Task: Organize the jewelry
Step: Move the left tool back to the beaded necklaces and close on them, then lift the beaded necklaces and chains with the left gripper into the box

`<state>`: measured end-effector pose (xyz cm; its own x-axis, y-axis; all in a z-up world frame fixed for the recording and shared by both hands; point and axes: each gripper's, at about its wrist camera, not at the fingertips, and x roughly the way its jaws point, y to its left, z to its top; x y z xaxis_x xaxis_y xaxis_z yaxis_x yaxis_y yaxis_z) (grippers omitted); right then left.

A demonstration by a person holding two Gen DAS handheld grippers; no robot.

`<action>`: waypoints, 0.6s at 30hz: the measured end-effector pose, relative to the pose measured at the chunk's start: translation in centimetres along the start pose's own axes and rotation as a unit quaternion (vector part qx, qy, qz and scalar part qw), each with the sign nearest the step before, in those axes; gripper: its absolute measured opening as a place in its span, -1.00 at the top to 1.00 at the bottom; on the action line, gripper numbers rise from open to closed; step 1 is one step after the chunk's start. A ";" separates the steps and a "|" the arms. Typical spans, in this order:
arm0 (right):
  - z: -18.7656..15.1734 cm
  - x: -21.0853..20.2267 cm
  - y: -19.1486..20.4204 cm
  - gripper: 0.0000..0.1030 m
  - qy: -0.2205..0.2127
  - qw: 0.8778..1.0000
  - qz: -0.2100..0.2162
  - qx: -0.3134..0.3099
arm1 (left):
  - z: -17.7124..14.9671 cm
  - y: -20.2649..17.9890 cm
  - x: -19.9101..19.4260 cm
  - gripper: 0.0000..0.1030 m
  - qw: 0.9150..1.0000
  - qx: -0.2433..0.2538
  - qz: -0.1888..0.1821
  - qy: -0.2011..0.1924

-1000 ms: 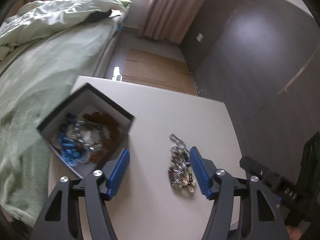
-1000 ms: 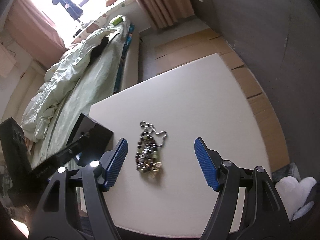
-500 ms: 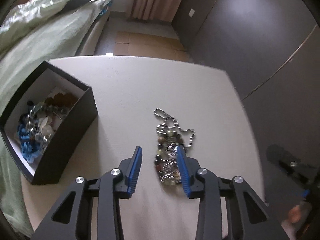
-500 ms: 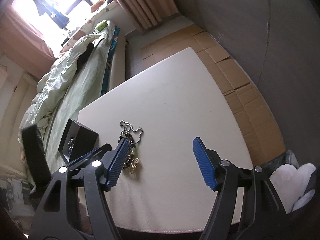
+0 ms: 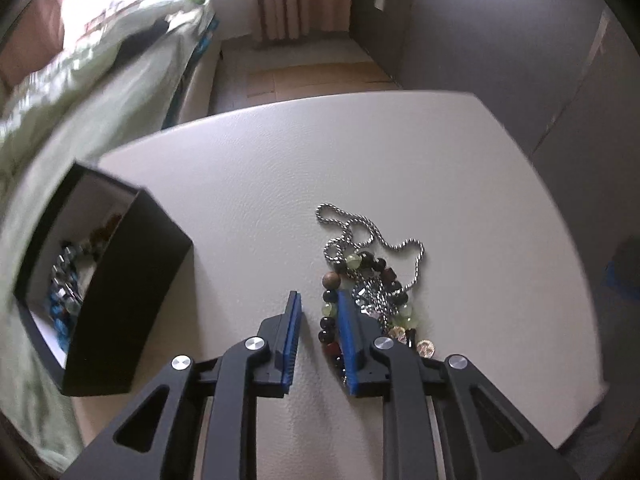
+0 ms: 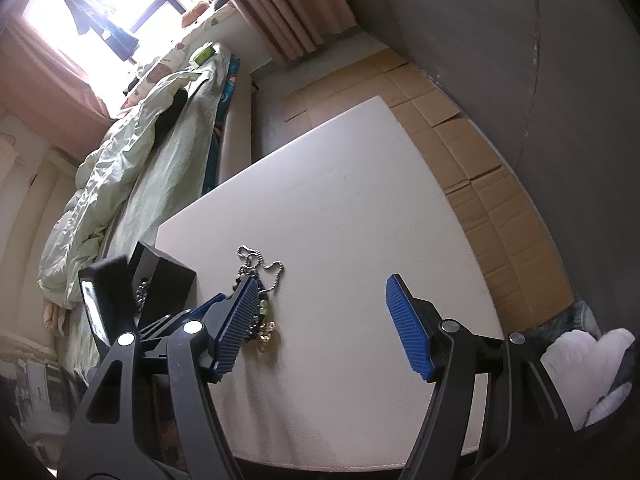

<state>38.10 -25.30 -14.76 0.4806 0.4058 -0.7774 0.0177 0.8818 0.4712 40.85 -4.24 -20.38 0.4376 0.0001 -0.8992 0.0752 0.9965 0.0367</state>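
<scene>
A tangle of jewelry (image 5: pixel 370 268) lies on the white table (image 5: pixel 400 152): a silver chain (image 5: pixel 376 236) over bead bracelets. My left gripper (image 5: pixel 319 294) points down at the pile's near left edge, its jaws closing. One strand of dark and green beads (image 5: pixel 326 322) lies between the blue pads, close to the right one, with a gap to the left pad. A black box (image 5: pixel 120 280) holding more jewelry stands to the left. In the right wrist view, my right gripper (image 6: pixel 322 282) hovers open over bare table, with the pile (image 6: pixel 266 280) beside its left finger and the box (image 6: pixel 168 280) beyond.
A bed with a pale green duvet (image 6: pixel 132 168) runs along the table's left side. Flattened cardboard (image 6: pixel 460 140) covers the floor past the far and right edges. A dark wall (image 5: pixel 500 40) stands on the right. White cloth (image 6: pixel 588 364) sits low at the right.
My left gripper has come down and forward onto the pile's edge, and its jaws have narrowed from wide to a slim gap around the bead strand. The right gripper has hardly shifted.
</scene>
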 end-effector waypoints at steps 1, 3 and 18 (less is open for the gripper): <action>0.0 0.1 0.2 -0.31 0.001 1.000 0.002 -0.002 | -0.1 -0.3 0.0 0.69 1.000 0.007 0.006 -0.001; -0.1 0.2 0.4 -0.31 0.002 1.000 0.003 -0.005 | -0.2 0.1 0.0 0.69 1.000 -0.002 0.000 0.001; -0.3 1.2 0.5 -0.31 0.012 1.000 -0.009 -0.008 | 1.0 1.9 -3.1 0.90 0.995 -0.057 -0.079 -0.021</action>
<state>38.44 -24.34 -15.53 0.4583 0.3961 -0.7957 0.0120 0.8924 0.4511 40.51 -2.47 -17.13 0.4664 -0.1594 -0.8701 0.0452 0.9866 -0.1565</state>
